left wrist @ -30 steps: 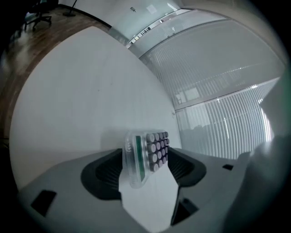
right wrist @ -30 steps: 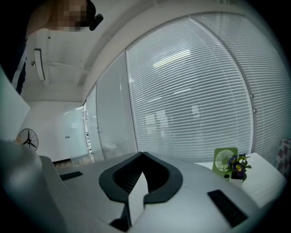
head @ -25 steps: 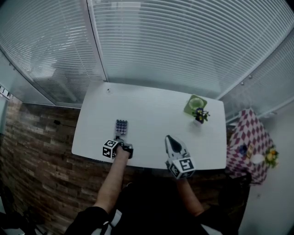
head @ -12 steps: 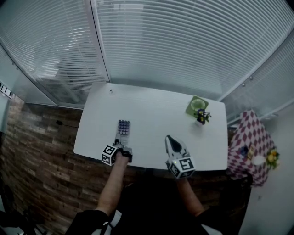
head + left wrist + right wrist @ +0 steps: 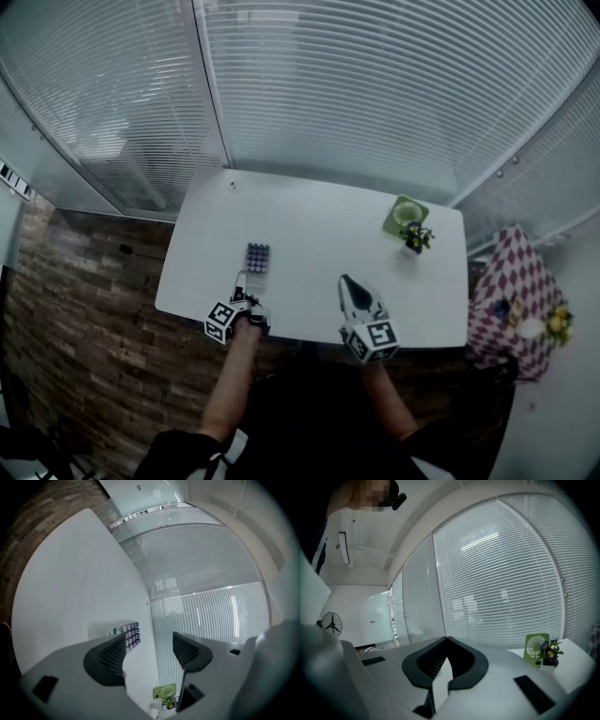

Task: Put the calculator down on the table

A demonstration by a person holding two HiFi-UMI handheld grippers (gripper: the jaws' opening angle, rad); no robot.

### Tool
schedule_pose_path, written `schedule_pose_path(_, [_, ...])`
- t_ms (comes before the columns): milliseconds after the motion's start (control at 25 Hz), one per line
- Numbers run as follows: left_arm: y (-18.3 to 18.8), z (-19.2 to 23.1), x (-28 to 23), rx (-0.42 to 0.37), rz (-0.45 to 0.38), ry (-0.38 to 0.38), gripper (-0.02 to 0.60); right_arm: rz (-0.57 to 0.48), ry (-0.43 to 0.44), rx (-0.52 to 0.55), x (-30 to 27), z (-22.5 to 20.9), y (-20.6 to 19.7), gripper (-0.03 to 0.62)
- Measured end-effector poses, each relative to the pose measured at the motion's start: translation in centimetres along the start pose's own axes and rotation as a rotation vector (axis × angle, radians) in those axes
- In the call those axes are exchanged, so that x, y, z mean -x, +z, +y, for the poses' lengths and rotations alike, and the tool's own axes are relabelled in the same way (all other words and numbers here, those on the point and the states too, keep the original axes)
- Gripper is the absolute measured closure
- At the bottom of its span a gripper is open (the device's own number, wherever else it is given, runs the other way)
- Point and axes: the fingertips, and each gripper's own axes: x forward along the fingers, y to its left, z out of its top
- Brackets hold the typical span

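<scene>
The calculator (image 5: 258,257), pale with rows of dark round keys, lies flat on the white table (image 5: 319,225) near its left front part. My left gripper (image 5: 244,281) is just behind it at the table's near edge, apart from it. In the left gripper view the calculator (image 5: 126,632) shows past the left jaw, and the left gripper (image 5: 149,641) is open with nothing between the jaws. My right gripper (image 5: 345,280) hovers over the front middle of the table. It is shut and empty, as the right gripper view shows (image 5: 446,640).
A small green desk fan (image 5: 405,215) and a pot of purple and yellow flowers (image 5: 414,236) stand at the table's back right. Window blinds (image 5: 356,84) run behind the table. A checkered cloth (image 5: 511,277) lies to the right, and brick-patterned floor (image 5: 84,291) to the left.
My left gripper has drawn back from the calculator toward the table's near edge. The calculator stays flat on the table. The right gripper has hardly moved.
</scene>
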Motion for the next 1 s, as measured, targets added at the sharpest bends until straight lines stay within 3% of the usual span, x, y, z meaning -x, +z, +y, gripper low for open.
schedule_pose_path(320, [0.2, -5.8, 2.9, -0.075, 0.023, -0.205, 0.293, 0.005, -0.001, 0.015, 0.6, 0.7, -0.5, 0.588])
schedule_pose_path(520, [0.4, -9.8, 5.1, -0.037, -0.007, -0.306, 0.293, 0.008, -0.01, 0.013, 0.8, 0.8, -0.8, 0.588])
schedule_pose_path(720, [0.5, -10.6, 6.6, -0.016, -0.019, -0.334, 0.293, -0.014, 0.002, -0.01, 1.4, 1.4, -0.6, 0.588])
schedule_pose_path(1000, [0.1, -13.5, 7.9, -0.073, -0.01, -0.404, 0.293, -0.001, -0.013, 0.002, 2.2, 1.8, -0.9, 0.588])
